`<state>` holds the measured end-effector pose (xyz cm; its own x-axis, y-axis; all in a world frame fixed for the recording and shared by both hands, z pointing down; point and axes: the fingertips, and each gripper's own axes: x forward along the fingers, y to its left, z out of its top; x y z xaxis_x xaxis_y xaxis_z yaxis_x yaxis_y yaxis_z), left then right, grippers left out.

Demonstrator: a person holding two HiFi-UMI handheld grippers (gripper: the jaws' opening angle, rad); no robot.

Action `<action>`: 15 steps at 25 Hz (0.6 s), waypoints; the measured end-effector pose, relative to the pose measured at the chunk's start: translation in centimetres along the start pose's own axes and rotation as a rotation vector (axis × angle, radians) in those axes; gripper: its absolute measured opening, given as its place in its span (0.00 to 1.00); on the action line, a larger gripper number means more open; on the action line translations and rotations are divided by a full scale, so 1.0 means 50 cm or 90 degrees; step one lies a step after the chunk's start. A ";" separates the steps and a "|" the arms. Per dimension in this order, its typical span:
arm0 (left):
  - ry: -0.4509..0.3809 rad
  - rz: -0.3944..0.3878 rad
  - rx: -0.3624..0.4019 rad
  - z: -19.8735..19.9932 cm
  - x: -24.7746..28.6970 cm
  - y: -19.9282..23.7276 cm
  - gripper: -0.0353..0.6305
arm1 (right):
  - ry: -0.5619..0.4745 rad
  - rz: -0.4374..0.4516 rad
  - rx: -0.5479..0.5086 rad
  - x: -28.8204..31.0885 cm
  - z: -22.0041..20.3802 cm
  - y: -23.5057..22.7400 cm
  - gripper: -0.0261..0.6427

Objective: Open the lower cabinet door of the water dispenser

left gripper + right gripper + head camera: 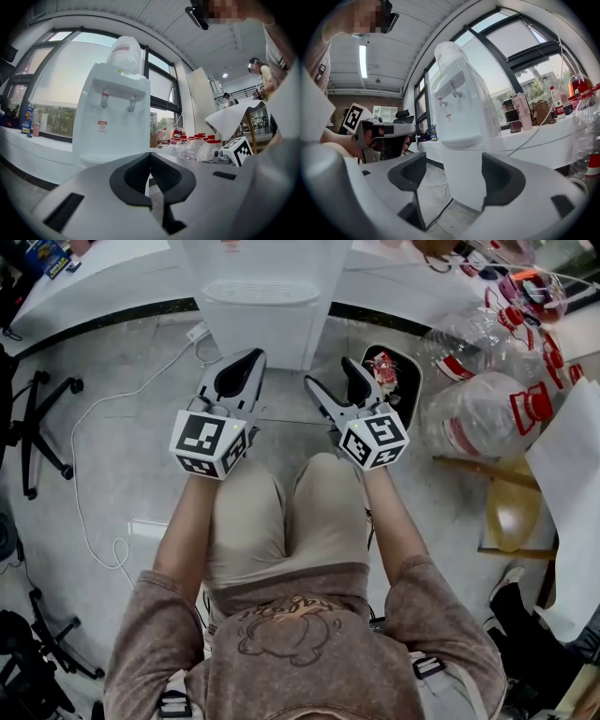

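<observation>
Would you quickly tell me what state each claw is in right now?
Left claw: closed, holding nothing.
Right claw: open, nothing gripped.

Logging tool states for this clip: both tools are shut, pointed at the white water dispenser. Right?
No. Only the left tool is shut; the right tool is open, jaws apart and empty, as the right gripper view shows. Both do point at the water dispenser.

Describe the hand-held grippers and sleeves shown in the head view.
The left hand-held gripper and right hand-held gripper are light grey with black pads; each carries a white cube with black square markers. Brownish sleeves stop above the forearms.
</observation>
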<state>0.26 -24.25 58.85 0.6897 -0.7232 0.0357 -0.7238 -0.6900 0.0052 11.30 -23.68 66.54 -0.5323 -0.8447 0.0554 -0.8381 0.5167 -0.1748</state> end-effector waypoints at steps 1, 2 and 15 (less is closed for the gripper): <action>0.000 0.001 -0.002 0.000 0.000 0.001 0.07 | 0.007 0.004 0.000 0.005 -0.006 -0.003 0.58; 0.000 0.001 -0.003 0.000 0.001 0.001 0.07 | 0.013 0.008 -0.001 0.012 -0.012 -0.007 0.59; 0.008 -0.015 0.004 -0.007 0.016 -0.018 0.07 | 0.060 0.014 -0.011 0.142 -0.067 -0.133 0.66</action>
<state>1.46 -24.22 59.24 0.7066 -0.7060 0.0476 -0.7068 -0.7074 0.0007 12.68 -32.63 71.38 -0.5591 -0.8165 0.1440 -0.8274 0.5385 -0.1594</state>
